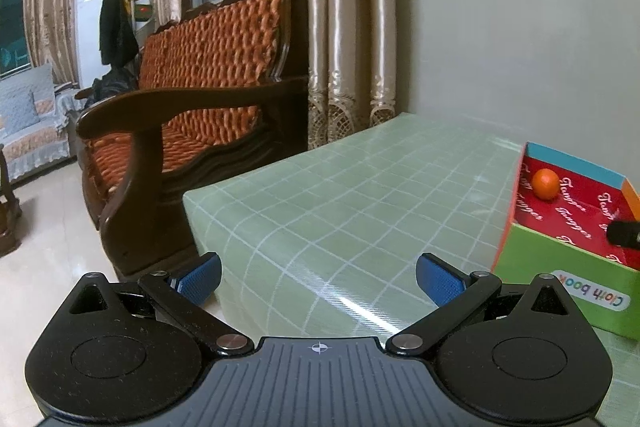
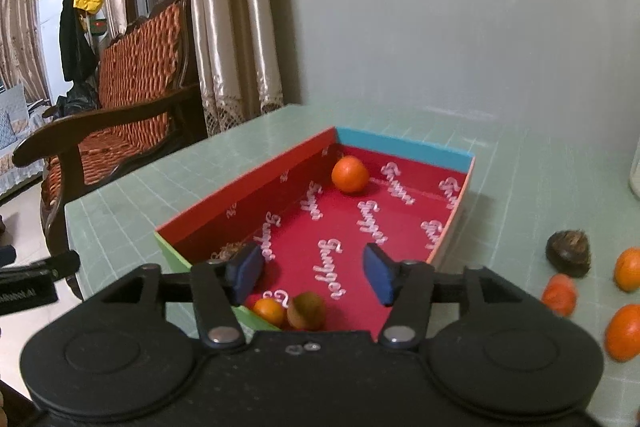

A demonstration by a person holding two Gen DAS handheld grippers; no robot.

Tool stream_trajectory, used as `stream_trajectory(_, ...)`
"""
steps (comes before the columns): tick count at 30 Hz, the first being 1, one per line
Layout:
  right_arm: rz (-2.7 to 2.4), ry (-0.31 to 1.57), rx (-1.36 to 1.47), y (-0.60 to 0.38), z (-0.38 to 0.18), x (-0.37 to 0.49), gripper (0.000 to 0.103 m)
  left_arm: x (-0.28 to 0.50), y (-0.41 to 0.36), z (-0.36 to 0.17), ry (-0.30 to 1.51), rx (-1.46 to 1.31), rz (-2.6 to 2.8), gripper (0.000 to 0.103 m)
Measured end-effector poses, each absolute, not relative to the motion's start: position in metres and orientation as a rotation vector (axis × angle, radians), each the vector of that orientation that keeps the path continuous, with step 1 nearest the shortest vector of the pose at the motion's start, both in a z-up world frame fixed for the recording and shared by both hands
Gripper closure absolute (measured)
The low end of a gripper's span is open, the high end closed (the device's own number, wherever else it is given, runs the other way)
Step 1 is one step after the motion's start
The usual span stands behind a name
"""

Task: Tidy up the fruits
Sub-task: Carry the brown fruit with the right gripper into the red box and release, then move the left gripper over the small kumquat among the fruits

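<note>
A shallow box [image 2: 240, 187] with a red printed floor and coloured walls lies on the green checked table [image 2: 520, 163]. An orange [image 2: 350, 174] rests near its far corner. Two more fruits sit against the near wall: a small orange [image 2: 269, 311] and a blurred brownish one [image 2: 307, 310]. My right gripper [image 2: 313, 269] hangs open over the box's near half with nothing between its blue pads [image 2: 378, 273]. In the left wrist view the box [image 1: 560, 259] stands at the right with the far orange [image 1: 545, 183] inside. My left gripper [image 1: 318, 279] is open and empty over the table's near-left part.
Right of the box on the table lie a dark brown fruit [image 2: 568, 253] and three oranges [image 2: 560, 295], [image 2: 628, 269], [image 2: 624, 333]. A wooden sofa [image 1: 208, 87] stands close to the table's left edge. Curtains [image 1: 348, 27] and a wall lie behind.
</note>
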State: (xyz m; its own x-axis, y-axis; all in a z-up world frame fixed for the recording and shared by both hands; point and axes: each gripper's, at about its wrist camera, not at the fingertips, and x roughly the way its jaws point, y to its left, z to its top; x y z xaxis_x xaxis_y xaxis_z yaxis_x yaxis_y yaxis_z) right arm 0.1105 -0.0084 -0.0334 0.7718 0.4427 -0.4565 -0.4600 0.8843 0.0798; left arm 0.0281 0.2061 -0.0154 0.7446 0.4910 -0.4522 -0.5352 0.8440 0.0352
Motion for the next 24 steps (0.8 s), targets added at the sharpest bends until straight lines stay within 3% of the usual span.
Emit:
stream_trajectory(15,0.326,0.364,-0.042,-0.09,-0.023,0.09,0.025,0.043,0.135,-0.008,0.436,0.014,0.44,0.0)
stream_trajectory(24,0.168,0.384,0.037,-0.155,-0.043,0.085,0.024,0.054,0.067,-0.006,0.4,0.132,0.28,0.0)
